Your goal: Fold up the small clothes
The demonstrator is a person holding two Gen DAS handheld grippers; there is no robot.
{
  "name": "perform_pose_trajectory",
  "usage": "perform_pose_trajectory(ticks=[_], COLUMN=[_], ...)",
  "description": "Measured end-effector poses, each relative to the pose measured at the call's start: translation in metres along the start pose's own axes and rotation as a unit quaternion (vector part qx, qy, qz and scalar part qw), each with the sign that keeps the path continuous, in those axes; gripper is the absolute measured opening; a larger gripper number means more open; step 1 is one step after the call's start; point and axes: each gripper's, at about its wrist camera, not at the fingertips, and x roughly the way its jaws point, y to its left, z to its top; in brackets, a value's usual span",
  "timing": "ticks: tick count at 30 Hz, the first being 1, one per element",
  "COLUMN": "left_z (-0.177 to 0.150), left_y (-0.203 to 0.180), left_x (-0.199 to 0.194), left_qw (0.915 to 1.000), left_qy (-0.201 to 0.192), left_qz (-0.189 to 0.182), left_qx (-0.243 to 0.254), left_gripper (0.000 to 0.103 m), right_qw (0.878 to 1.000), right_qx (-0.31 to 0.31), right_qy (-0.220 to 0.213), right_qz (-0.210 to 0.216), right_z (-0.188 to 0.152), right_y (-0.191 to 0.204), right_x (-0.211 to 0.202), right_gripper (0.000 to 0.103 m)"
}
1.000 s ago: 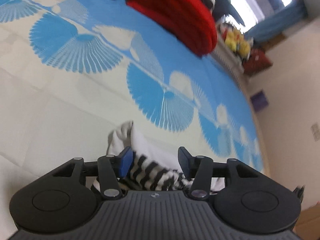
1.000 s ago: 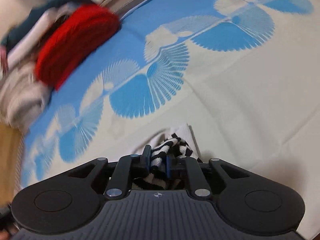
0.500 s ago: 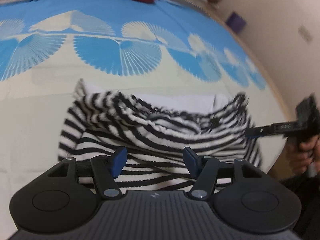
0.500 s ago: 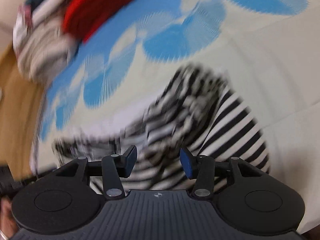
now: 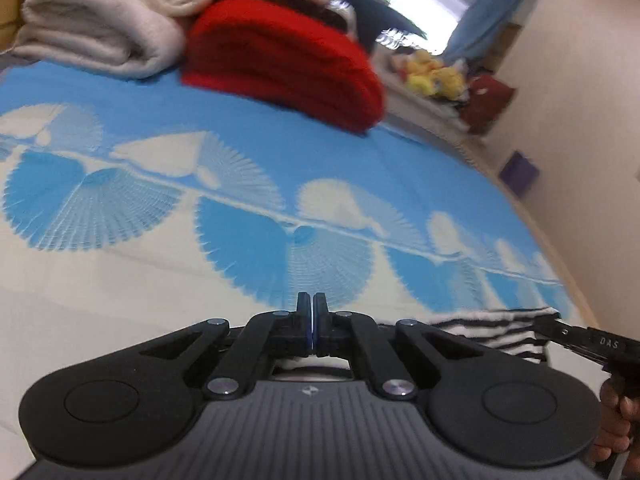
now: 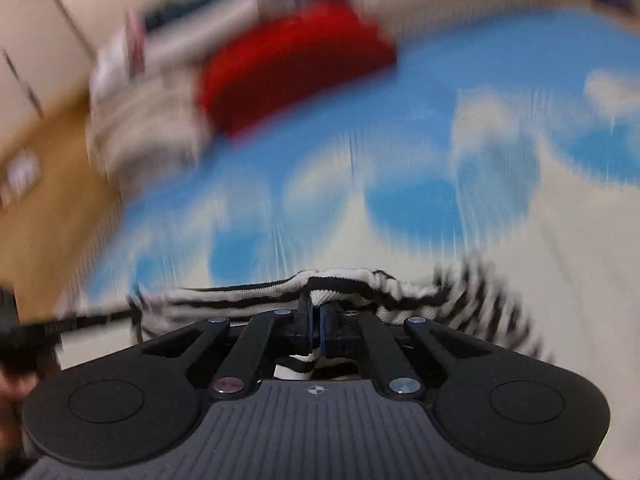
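Bed: blue fan-print sheet point(image 5: 360, 168), folded pile behind.
Striped garment point(image 6: 360, 280): soft, floppy; pinch edges.
Left tool point(image 5: 311, 324): clamped, contents hidden.
Right tool point(image 6: 315, 320): pinching stripes.

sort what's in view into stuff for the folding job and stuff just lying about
For the job:
striped garment
left hand-held gripper, shut
right hand-held gripper, shut on the striped garment
blue patterned sheet it is worked on

Lying about:
red blanket
cream blanket
yellow soft toys
purple box
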Motion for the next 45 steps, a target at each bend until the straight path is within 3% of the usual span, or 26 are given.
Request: perform_pose_trajectory(ticks=[2,4,5,6,7,9,13,18,23,24,25,27,29,30,33,36,38,41,43,45], left_z=[-0.004,-0.003,0.001,0.006,0.011,0.015,0.010,-0.003,-0.015,-0.017,-0.018,-0.016,-0.007,0.000,0.015,0.009,-0.001,-0.013,-0.018,-0.020], left_y=[0.008,0.010,0.012,0.017,0.022,0.033,0.036,0.022,0.016,0.015,0.015,0.016,0.016,0.017,0.020,0.016,0.019,0.031,0.040,0.043], left_x=[0.019,0.016,0.010,0.004,0.000,-0.003,0.013,0.033,0.051,0.054,0.056,0.057,0.045,0.035,0.016,0.035,0.056,0.076,0.082,0.085], left_qw=[0.9975,0.9981,0.9988,0.9993,0.9994,0.9989,0.9962,0.9895,0.9827,0.9815,0.9807,0.9808,0.9833,0.9848,0.9877,0.9842,0.9786,0.9772,0.9779,0.9779], left_qy=[0.067,0.062,0.049,0.036,0.028,0.028,0.082,0.118,0.126,0.127,0.126,0.126,0.084,0.045,-0.027,0.004,0.047,0.081,0.094,0.100], left_qz=[-0.016,0.004,0.007,0.006,0.007,0.012,0.027,0.052,0.082,0.087,0.091,0.086,0.107,0.123,0.122,0.132,0.154,0.161,0.157,0.156], left_qx=[-0.017,-0.004,-0.002,-0.009,-0.021,-0.037,-0.010,0.066,0.108,0.114,0.118,0.121,0.120,0.114,0.094,0.118,0.128,0.112,0.101,0.097], left_gripper=[0.003,0.006,0.016,0.032,0.039,0.044,0.054,0.061,0.061,0.056,0.049,0.003,0.003,0.003,0.003,0.003,0.003,0.005,0.011,0.023], right_qw=[0.999,0.994,0.990,0.989,0.989,0.991,0.995,0.989,0.984,0.982,0.978,0.973,0.972,0.975,0.985,0.976,0.968,0.957,0.951,0.944], right_qx=[-0.017,-0.033,-0.047,-0.053,-0.053,-0.043,0.000,-0.033,-0.074,-0.089,-0.106,-0.131,-0.131,-0.121,-0.080,-0.114,-0.134,-0.155,-0.165,-0.171], right_qy=[0.032,0.087,0.103,0.108,0.112,0.095,0.039,0.063,0.116,0.127,0.135,0.141,0.139,0.119,0.031,-0.010,0.017,0.081,0.113,0.134], right_qz=[-0.038,-0.065,-0.080,-0.086,-0.084,-0.087,-0.089,-0.129,-0.109,-0.111,-0.116,-0.129,-0.136,-0.146,-0.149,-0.188,-0.210,-0.231,-0.238,-0.249], right_z=[-0.001,-0.007,-0.010,-0.011,-0.010,-0.003,0.014,0.012,-0.003,-0.007,-0.010,-0.014,-0.011,-0.006,0.013,0.015,0.008,-0.006,-0.015,-0.022], right_y=[0.003,0.004,0.006,0.006,0.006,0.001,-0.023,-0.046,-0.044,-0.039,-0.036,-0.030,-0.030,-0.030,-0.030,-0.018,-0.016,-0.021,-0.025,-0.027], right_x=[0.022,0.047,0.056,0.058,0.060,0.052,0.020,0.010,0.022,0.028,0.033,0.043,0.047,0.046,0.030,0.036,0.054,0.086,0.102,0.113], right_gripper=[0.002,0.004,0.006,0.007,0.013,0.025,0.031,0.044,0.054,0.054,0.054,0.051,0.015,0.006,0.005,0.005,0.005,0.006,0.006,0.008])
